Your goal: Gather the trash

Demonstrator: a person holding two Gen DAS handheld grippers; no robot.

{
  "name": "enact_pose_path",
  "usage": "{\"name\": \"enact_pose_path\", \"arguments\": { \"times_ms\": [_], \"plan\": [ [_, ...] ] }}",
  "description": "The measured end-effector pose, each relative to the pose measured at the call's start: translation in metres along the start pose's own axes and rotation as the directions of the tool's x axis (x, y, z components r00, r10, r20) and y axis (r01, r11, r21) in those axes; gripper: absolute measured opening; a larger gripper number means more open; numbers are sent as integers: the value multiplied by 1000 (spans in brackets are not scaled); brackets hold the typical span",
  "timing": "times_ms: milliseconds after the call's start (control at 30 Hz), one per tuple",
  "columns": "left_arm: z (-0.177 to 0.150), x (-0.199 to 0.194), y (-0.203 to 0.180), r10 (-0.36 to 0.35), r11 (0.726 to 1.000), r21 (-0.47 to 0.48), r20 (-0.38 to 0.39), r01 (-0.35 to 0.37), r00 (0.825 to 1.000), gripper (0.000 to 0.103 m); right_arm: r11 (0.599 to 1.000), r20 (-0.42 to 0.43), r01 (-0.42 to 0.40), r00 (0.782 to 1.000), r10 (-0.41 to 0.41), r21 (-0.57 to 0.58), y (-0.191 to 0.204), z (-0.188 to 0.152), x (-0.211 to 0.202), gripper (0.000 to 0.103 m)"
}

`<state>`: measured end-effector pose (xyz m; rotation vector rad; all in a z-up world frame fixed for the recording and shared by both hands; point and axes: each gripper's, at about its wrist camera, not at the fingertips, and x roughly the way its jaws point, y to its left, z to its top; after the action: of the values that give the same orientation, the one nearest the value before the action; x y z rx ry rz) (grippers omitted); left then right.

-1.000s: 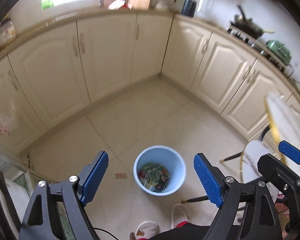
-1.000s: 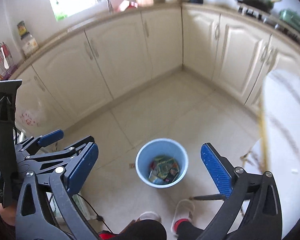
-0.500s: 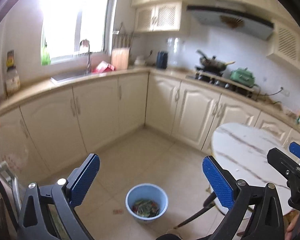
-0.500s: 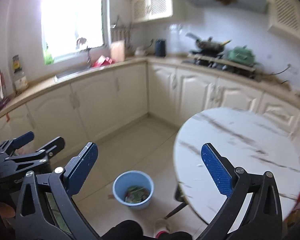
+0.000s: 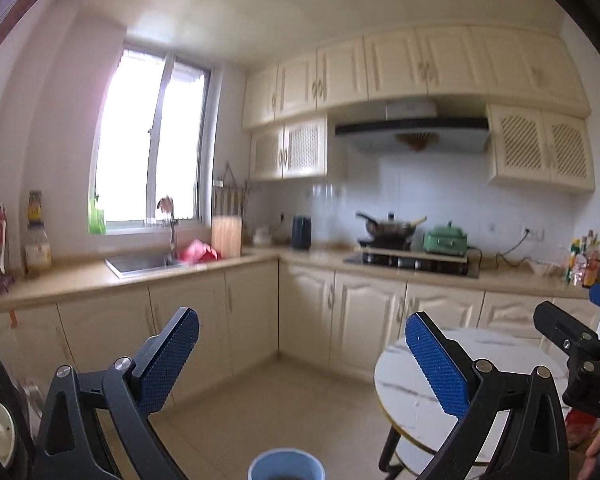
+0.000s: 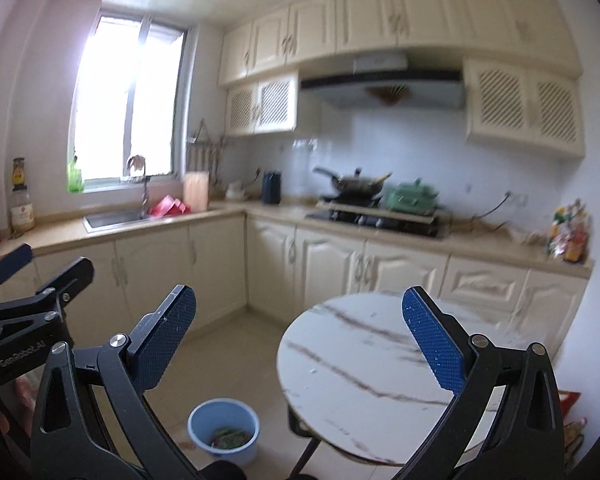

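Blue bin (image 6: 224, 428) holding trash (image 6: 229, 438) is seen on the floor, below and between the spread, empty left gripper (image 5: 300, 360) and right gripper (image 6: 298, 338), both held level beside the table (image 6: 364, 364).

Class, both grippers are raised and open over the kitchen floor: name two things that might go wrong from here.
1. The blue bin stands on the floor beside the round table's leg, so a low reach might knock it over and spill its wrappers.
2. The left gripper and right gripper hang close together and might collide.
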<state>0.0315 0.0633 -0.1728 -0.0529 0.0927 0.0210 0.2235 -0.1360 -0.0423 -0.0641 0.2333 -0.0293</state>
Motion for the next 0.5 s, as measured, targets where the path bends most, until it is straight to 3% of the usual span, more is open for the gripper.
{"name": "enact_pose_path", "arguments": {
  "times_ms": [267, 500],
  "plan": [
    [-48, -30, -4, 7, 1000, 5, 36, -7, 999, 102, 999, 68, 24, 997, -26, 21, 1, 2, -27, 103],
    [-49, -25, -15, 14, 1000, -7, 43, -14, 999, 102, 999, 88, 43, 995, -44, 21, 5, -5, -28, 103]
  ]
}}
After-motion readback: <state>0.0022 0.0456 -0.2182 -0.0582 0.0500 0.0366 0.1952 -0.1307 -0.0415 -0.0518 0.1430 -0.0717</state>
